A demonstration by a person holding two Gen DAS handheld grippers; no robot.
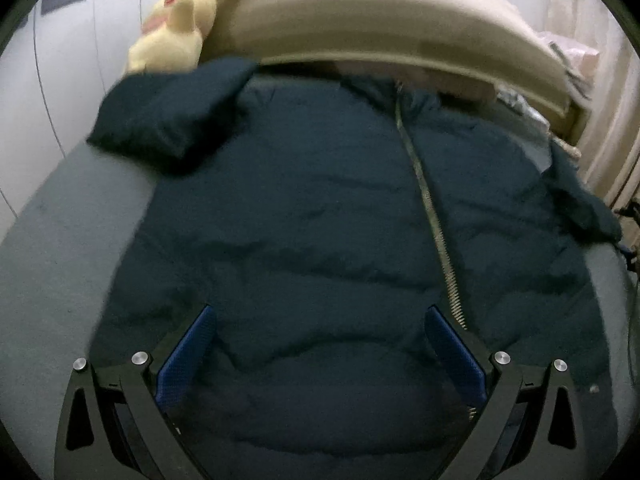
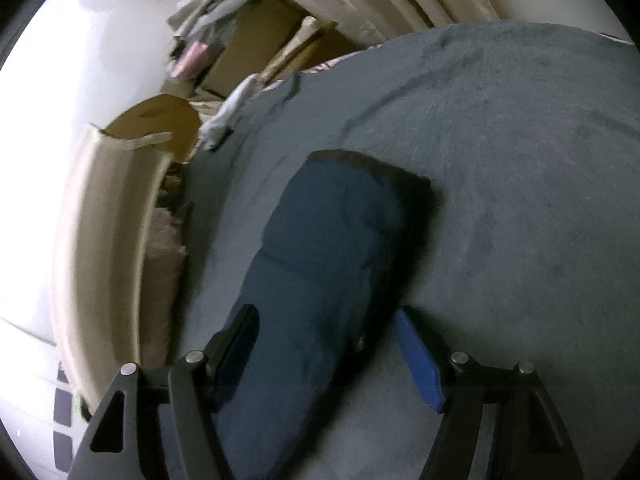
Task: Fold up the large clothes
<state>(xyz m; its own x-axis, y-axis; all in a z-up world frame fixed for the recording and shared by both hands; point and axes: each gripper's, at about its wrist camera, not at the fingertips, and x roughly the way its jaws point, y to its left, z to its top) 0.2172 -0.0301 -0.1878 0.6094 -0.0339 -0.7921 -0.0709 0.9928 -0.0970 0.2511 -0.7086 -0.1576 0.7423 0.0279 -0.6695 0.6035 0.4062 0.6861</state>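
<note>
Two hand-held grippers (image 1: 320, 354) (image 2: 328, 354), one jacket (image 1: 320, 208)

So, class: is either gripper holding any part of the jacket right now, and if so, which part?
Nothing is held. The left gripper is open above the jacket body; the right gripper straddles a sleeve, pads not pressing it.

Your jacket (image 1: 312, 216) is a dark, matt quilted cloth, puffed and softly creased, with a toothed metal zipper (image 1: 430, 208) down its front. The bed (image 2: 520, 160) under it wears a grey, napped cover that looks slightly rough. Your fingers (image 1: 188, 356) carry blue textured pads on matt black plastic, fixed with shiny metal bolts (image 1: 140, 358). The yellow toy (image 1: 172, 36) is soft plush; the headboard (image 1: 360, 12) looks smooth and beige.
</note>
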